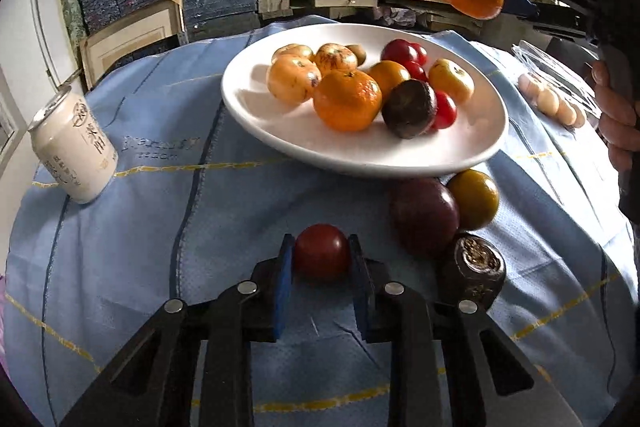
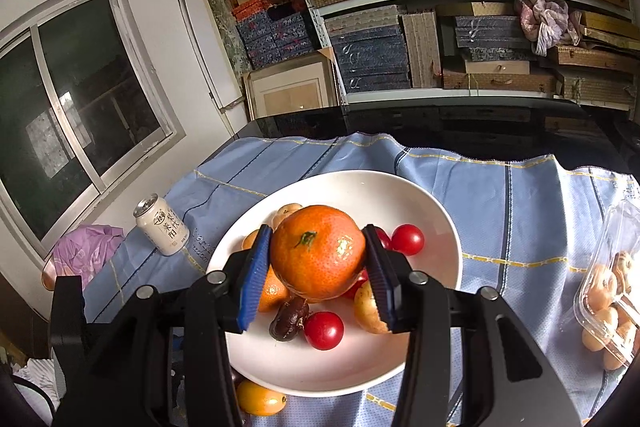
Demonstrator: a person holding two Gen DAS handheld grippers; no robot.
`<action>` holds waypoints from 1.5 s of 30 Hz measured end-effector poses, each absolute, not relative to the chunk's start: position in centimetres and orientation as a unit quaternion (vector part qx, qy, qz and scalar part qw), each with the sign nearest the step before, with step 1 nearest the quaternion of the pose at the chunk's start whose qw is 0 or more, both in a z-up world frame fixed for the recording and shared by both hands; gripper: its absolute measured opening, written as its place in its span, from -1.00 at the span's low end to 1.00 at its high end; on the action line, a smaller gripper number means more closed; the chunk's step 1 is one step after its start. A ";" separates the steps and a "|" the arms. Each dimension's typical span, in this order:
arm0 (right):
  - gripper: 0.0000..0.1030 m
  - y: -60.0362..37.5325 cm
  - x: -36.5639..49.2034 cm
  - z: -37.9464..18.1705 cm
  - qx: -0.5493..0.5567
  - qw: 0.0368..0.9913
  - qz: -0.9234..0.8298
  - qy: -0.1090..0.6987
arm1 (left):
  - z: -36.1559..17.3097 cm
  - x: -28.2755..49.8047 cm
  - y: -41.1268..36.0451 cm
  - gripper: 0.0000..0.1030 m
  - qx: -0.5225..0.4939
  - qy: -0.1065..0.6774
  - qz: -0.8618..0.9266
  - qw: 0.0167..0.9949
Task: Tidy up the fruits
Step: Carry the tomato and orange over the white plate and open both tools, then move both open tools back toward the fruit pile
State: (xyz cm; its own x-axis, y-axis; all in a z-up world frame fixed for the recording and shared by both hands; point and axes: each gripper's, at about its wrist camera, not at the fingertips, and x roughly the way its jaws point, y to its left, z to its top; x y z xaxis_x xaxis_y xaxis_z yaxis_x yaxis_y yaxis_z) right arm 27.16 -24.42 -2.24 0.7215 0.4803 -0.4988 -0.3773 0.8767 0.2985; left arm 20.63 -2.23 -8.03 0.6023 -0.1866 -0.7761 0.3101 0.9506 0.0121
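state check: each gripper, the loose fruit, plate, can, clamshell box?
left gripper: shut on red tomato, tomato on the cloth
right gripper: shut on orange, held above the plate
plate: upright, holds mixed fruit
dark purple fruit: loose on cloth, outside plate
can: upright, tab end up
clear clamshell box: lid raised, round fruit inside

Left tool apparently grips red tomato.
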 end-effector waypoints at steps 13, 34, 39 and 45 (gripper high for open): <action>-0.13 -24.2 29.4 -1.8 0.063 0.935 0.196 0.290 | 1.6 33.1 -5.6 -0.50 0.073 0.359 -0.110 0.924; 0.05 -22.0 35.9 -3.8 0.017 0.938 0.166 0.304 | -1.8 40.7 -6.0 0.24 0.033 0.393 -0.073 0.916; 0.16 -24.3 30.3 -0.3 0.042 0.950 0.173 0.256 | 1.3 36.5 -4.9 0.28 0.040 0.368 -0.068 0.926; 0.42 -26.6 21.6 1.9 0.060 0.954 0.188 0.225 | 3.7 27.9 -3.8 0.50 0.050 0.319 -0.065 0.944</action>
